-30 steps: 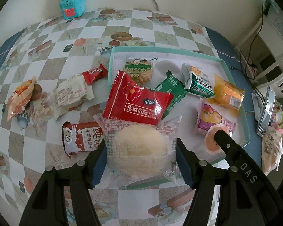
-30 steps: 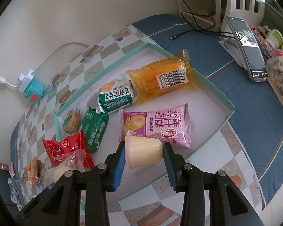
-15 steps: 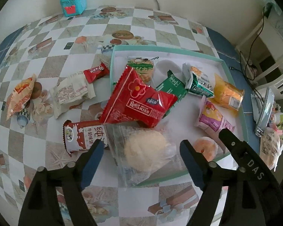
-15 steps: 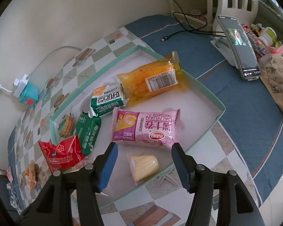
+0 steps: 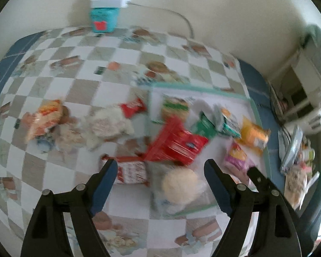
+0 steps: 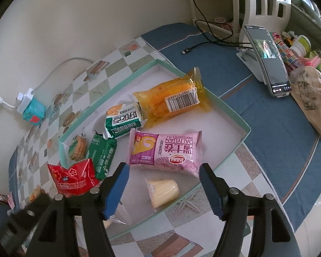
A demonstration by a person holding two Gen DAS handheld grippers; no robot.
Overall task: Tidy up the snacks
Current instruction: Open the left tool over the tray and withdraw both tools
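Observation:
In the blurred left wrist view my left gripper (image 5: 160, 165) stands open above the table, nothing between its pads. Just below it a round pale pastry in a clear bag (image 5: 179, 184) lies at the near left corner of the teal-rimmed tray (image 5: 203, 87). My right gripper (image 6: 163, 169) hovers over the tray's near edge (image 6: 224, 107) with its jaws opening. A yellow jelly cup (image 6: 163, 190) lies on its side beneath them, untouched. The tray also holds a pink packet (image 6: 167, 150), an orange packet (image 6: 171, 100), a green-white packet (image 6: 124, 122), a dark green packet (image 6: 101, 152) and a red packet (image 6: 75, 175).
Outside the tray, on the checkered cloth, lie a red-white packet (image 5: 132, 171), a white packet (image 5: 109, 124), a small red packet (image 5: 132, 107) and an orange one (image 5: 45, 115). A phone on a stand (image 6: 267, 60) and a brown bag (image 6: 310, 98) sit to the right. A teal box (image 5: 102, 19) stands by the wall.
Both grippers opened. The left let go of the bagged pastry, then rose and drew back. The right released the jelly cup, which now lies in the tray.

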